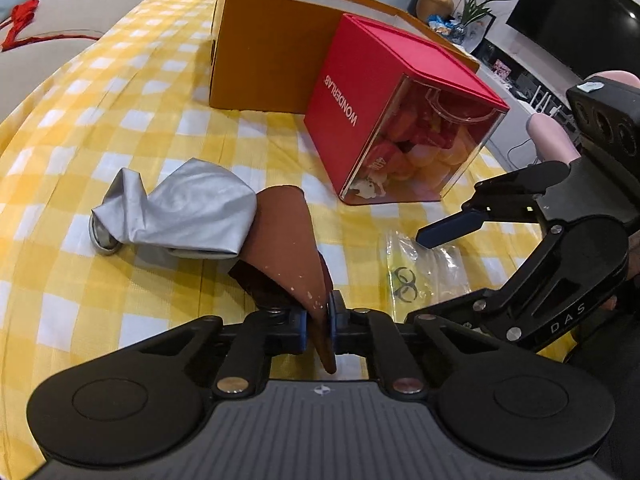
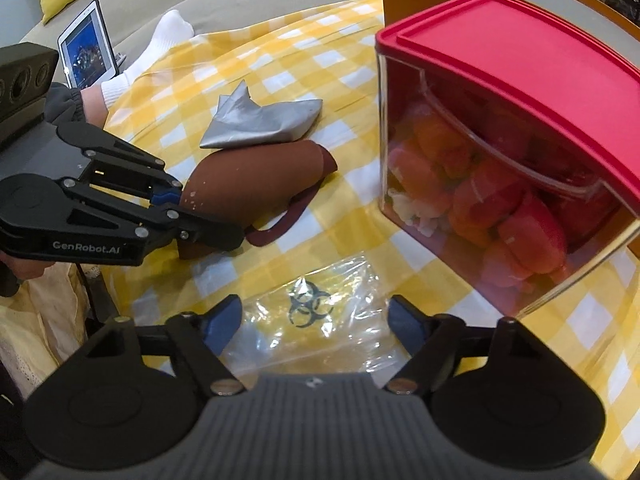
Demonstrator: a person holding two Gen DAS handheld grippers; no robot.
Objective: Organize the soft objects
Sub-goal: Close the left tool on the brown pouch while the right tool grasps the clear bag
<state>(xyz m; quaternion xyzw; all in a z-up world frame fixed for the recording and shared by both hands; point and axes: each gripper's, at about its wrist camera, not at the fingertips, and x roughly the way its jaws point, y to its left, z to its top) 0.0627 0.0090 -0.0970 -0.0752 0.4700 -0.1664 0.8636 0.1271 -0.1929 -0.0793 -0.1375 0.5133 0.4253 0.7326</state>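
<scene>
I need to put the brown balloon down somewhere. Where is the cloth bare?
Bare check cloth lies left of the orange box, beyond the silver balloon. It is crowded nearer: the brown balloon, clear bag and red-lidded box sit close together.

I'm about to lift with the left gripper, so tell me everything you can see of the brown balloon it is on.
The brown balloon is deflated, a flat, matte, rubbery-looking teardrop with pale specks near its narrow end. It lies limp on the yellow checked cloth, its wide end overlapping the silver balloon. The left gripper is shut on its narrow end, blue pads pressing both faces, the tip poking out behind them. In the right wrist view a darker rolled neck loops out beside it on the cloth.
</scene>
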